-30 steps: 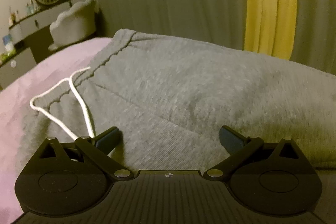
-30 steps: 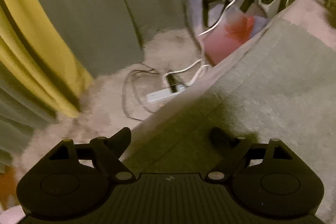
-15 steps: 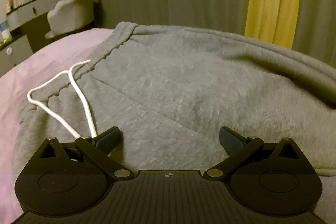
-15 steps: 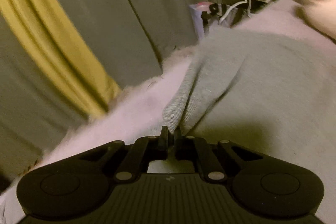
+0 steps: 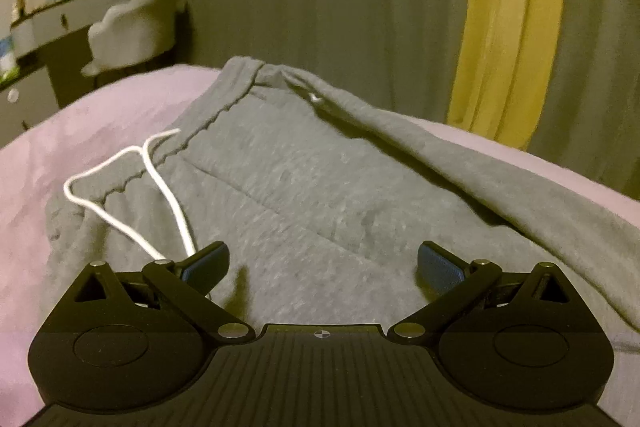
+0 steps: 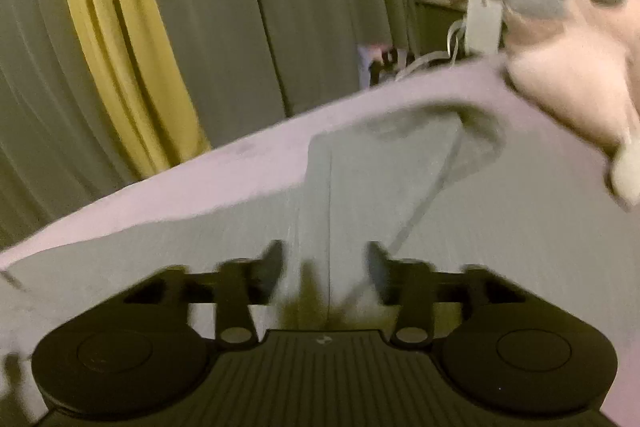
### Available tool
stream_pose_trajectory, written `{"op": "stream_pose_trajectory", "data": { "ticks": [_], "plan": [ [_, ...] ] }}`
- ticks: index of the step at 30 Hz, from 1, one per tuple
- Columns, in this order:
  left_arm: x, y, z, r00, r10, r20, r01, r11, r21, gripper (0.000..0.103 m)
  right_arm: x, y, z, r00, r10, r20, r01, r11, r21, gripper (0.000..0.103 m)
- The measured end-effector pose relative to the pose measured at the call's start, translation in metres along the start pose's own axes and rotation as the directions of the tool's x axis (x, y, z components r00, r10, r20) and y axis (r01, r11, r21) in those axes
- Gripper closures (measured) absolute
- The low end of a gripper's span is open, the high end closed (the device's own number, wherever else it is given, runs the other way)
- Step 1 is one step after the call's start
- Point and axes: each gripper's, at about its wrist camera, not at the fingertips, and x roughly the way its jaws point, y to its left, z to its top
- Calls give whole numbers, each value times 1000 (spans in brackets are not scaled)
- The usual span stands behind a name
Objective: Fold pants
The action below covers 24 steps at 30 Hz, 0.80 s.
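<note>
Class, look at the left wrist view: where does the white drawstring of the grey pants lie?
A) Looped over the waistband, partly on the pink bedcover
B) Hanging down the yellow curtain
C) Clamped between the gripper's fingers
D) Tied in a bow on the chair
A: the drawstring loops from the pants waistband onto the pink bedcover.

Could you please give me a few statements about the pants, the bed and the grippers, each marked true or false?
1. The grey pants lie on a pink bed cover. True.
2. The white drawstring is tied in a neat bow. False: it lies loose in an open loop by the waistband.
3. The left gripper is clamped on the waistband. False: its jaws stand wide apart, pressing nothing.
4. A yellow curtain strip hangs behind the bed. True.
5. The right gripper grips a pant cuff. False: its jaws are opening, with fabric only lying below them.
</note>
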Motion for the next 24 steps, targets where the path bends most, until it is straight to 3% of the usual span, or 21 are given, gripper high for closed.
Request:
{"op": "stream_pose_trajectory", "data": {
  "ticks": [3, 4, 6, 7, 9, 10, 11, 14, 16, 19, 22, 24],
  "plan": [
    [-4, 0, -6, 1000, 11, -10, -11, 999, 39, 0, 42, 16, 14, 998, 6, -67, -11, 998, -67, 48],
    [-5, 1, -7, 1000, 16, -9, -15, 999, 50, 0, 58, 22, 14, 994, -7, -107, -3, 996, -92, 41],
    [-5, 2, -10, 1000, 23, -16, -22, 998, 64, 0, 84, 30, 7, 982, -100, -161, 76, 986, -151, 34],
    [-5, 4, -10, 1000, 22, -23, -20, 998, 61, 0, 90, 30, 5, 984, -115, -137, 92, 982, -165, 32],
    [-4, 8, -11, 999, 25, -28, -23, 998, 52, 0, 92, 31, 10, 986, -126, -109, 110, 984, -140, 54],
    [-3, 10, -12, 999, 30, -31, -28, 998, 48, 0, 92, 27, 15, 987, -119, -111, 107, 988, -109, 87],
    [-2, 11, -12, 999, 31, -36, -30, 999, 43, 0, 91, 19, 22, 987, -111, -120, 104, 992, -66, 96],
    [-1, 14, -11, 998, 36, -53, -35, 999, 29, 0, 60, -14, 28, 993, -64, -100, 70, 996, 55, 98],
    [-5, 16, -8, 998, 34, -47, -33, 999, 21, 0, 20, -44, 27, 999, -38, -15, 40, 988, 150, 98],
    [-14, 15, -2, 1000, 20, -4, -20, 1000, 14, 0, -33, -88, 2, 999, 17, 43, -28, 966, 258, 98],
    [-18, 10, 5, 1000, -2, 7, 2, 999, 34, 0, -45, -114, -37, 999, -51, -5, 50, 965, 257, 100],
    [-17, 9, 15, 999, -35, 0, 35, 999, 27, 0, -26, -133, -58, 987, -122, -101, 145, 953, 265, 101]
  ]
}}
